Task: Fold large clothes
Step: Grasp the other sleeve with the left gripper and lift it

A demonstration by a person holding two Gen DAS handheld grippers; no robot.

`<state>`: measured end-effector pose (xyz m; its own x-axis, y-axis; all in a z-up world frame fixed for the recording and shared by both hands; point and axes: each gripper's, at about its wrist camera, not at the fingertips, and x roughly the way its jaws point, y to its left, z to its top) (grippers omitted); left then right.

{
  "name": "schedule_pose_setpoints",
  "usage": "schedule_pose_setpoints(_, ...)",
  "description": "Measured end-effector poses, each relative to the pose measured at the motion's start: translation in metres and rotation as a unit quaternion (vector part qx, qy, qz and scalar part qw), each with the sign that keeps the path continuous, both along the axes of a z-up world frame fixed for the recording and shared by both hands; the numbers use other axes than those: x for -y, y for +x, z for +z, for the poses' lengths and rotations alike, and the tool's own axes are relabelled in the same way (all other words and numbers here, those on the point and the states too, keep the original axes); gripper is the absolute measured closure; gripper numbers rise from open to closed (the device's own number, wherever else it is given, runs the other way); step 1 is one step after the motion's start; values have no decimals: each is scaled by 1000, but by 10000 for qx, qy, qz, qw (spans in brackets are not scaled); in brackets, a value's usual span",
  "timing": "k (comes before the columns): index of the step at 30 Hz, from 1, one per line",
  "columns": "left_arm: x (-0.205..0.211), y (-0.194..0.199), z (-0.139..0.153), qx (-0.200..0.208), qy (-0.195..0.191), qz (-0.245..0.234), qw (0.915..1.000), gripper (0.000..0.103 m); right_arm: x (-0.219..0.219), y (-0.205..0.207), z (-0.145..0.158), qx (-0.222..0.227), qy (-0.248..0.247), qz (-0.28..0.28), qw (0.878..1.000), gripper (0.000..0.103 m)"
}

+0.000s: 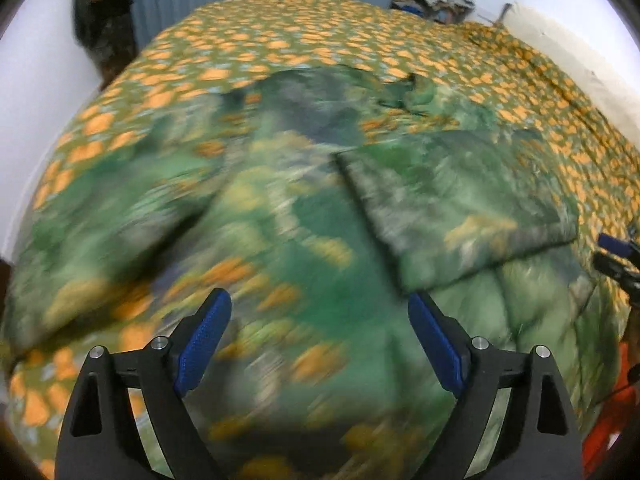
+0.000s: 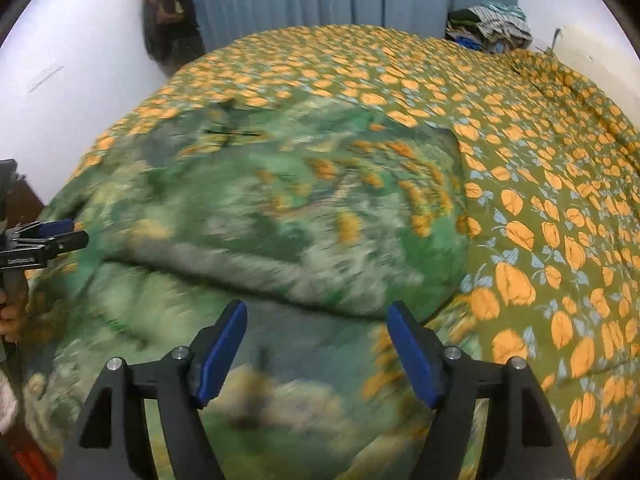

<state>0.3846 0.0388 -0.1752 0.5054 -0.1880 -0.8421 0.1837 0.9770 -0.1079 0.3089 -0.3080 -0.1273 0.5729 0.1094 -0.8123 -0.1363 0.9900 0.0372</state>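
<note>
No legible text on anything.

The big green garment (image 2: 256,216) is soft cloth with a matt, blotchy print. The bed sheet (image 2: 540,184) is thin, matt cloth with orange leaves. The left gripper (image 1: 320,312) is black matt plastic with rough blue pads (image 1: 204,344) and shiny metal pins (image 1: 159,343).
</note>
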Motion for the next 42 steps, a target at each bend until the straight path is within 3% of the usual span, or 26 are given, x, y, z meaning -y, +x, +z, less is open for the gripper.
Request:
schedule_pose_setpoints(5, -90, -21, 4, -7, -221, 932, 9954, 11, -36, -47, 16, 249, 250, 286, 9990, 29)
schedule_pose_setpoints(7, -134, -26, 1, -31, -408, 1472, 9883, 11, -47, -60, 18, 292, 341, 367, 9983, 29)
schedule_pose_setpoints(9, -175, -31, -6, -99, -749, 2071, 9754, 11, -58, -71, 21, 324, 417, 442, 9976, 29)
schedule_pose_setpoints(11, -219, -40, -19, -172, -1193, 2722, 9546, 11, -68, -78, 23, 329, 454, 512, 9971, 29)
schedule_pose_setpoints(13, -255, -47, -36, -286, -1619, 3321, 9288, 11, -77, -84, 25, 328, 425, 584, 9969, 29)
schedule_pose_setpoints(15, -287, -48, -58, -392, -2166, 3838, 8968, 11, -84, -86, 27, 339, 344, 660, 9967, 29)
schedule_pose_setpoints(17, -304, -45, -74, -424, -2550, 4179, 8710, 11, -89, -87, 29, 344, 330, 716, 9963, 29)
schedule_pose_setpoints(20, -331, -41, -86, -137, -3010, 4695, 8299, 11, -93, -88, 31, 324, 349, 745, 9961, 29)
schedule_pose_setpoints(23, -343, -38, -90, 34, -3157, 5028, 8046, 16, -96, -94, 32, 310, 375, 766, 9959, 29)
schedule_pose_setpoints(24, -345, -37, -91, 44, -3152, 5113, 7995, 29, -97, -96, 32, 314, 374, 762, 9959, 29)
schedule_pose_setpoints(25, -347, -36, -91, 37, -3104, 5159, 7985, 53, -98, -98, 31, 313, 372, 761, 9959, 29)
schedule_pose_setpoints(27, -348, -35, -90, 37, -2989, 5102, 8064, 88, -97, -102, 27, 277, 371, 752, 9961, 29)
schedule_pose_setpoints(30, -340, -39, -70, 292, -2706, 4885, 8290, 93, -93, -106, 19, 191, 454, 690, 9964, 29)
schedule_pose_setpoints(31, -333, -40, -57, 422, -2505, 4794, 8400, 94, -92, -106, 16, 155, 496, 657, 9965, 29)
schedule_pose_setpoints(33, -317, -35, -25, 726, -1982, 4525, 8664, 94, -89, -107, 13, 129, 577, 597, 9965, 29)
schedule_pose_setpoints(36, -256, -25, 43, 1535, -714, 3622, 9166, 94, -88, -108, 13, 188, 643, 593, 9960, 29)
schedule_pose_setpoints(37, -236, -23, 60, 1782, -384, 3304, 9261, 94, -88, -108, 14, 237, 653, 587, 9959, 29)
schedule_pose_setpoints(39, -174, -25, 95, 2367, 372, 2424, 9401, 94, -86, -109, 16, 301, 700, 561, 9955, 29)
schedule_pose_setpoints(42, -84, -32, 120, 2962, 1120, 1158, 9414, 94, -81, -109, 17, 341, 788, 442, 9953, 29)
